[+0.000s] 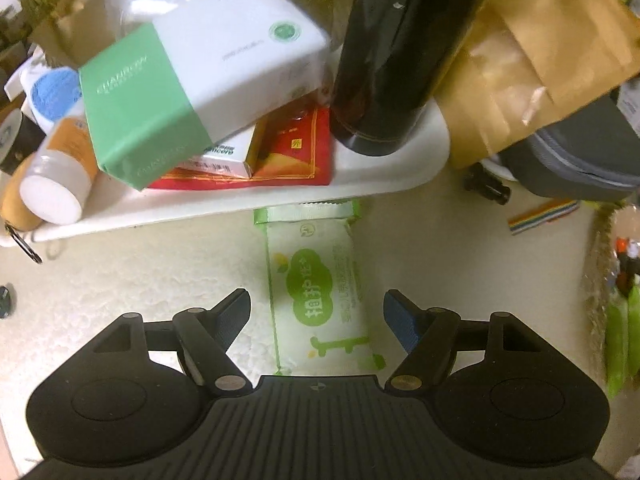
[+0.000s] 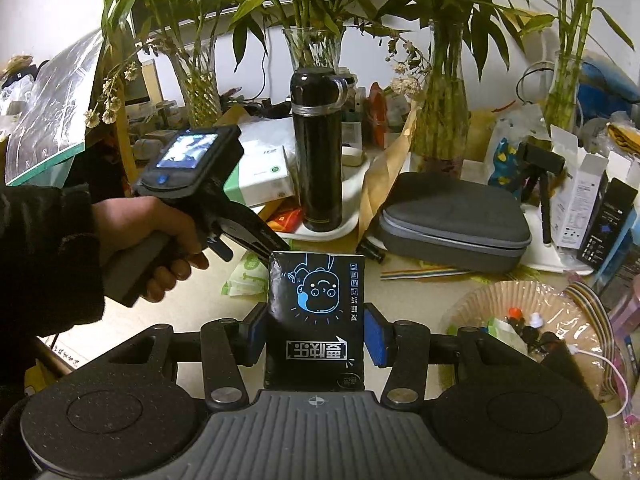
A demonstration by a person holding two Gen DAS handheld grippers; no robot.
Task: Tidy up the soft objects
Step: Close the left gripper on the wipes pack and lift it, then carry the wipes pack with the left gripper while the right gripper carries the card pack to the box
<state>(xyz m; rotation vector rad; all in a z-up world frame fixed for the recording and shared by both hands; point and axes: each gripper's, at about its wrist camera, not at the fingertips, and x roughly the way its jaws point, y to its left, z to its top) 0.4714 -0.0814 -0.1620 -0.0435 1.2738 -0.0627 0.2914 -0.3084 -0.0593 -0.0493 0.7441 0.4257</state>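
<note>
Holding a black tissue pack (image 2: 316,316) squarely between its blue pads, the right gripper (image 2: 316,334) already has one soft item in hand, lifted above the table, nearer the camera than the white tray (image 1: 280,196). The left gripper (image 1: 318,312) points steeply down with its jaws spread wide and nothing pinched; the green-and-white wipes pack (image 1: 320,292) lies flat on the table between the two fingers, its far end just beside the near rim of the white tray and perhaps slightly under it. Judging from this, the task is at an early to middle stage: one pack is secured, a second is lined up but not yet gripped, and neither has been set down in any final spot that the views make clear.

On the white tray stand a tall black flask (image 2: 318,148), a green-and-white box (image 1: 192,92) leaning over a red packet (image 1: 296,148), and an orange tube (image 1: 60,172) at its left end. To the right of the tray sit a brown paper bag (image 1: 532,60) and a grey zip case (image 2: 452,216); a paper bowl of small bits (image 2: 520,320) lies further right. The tray's rim crowds the wipes pack's far end, so a lift may snag there.
</note>
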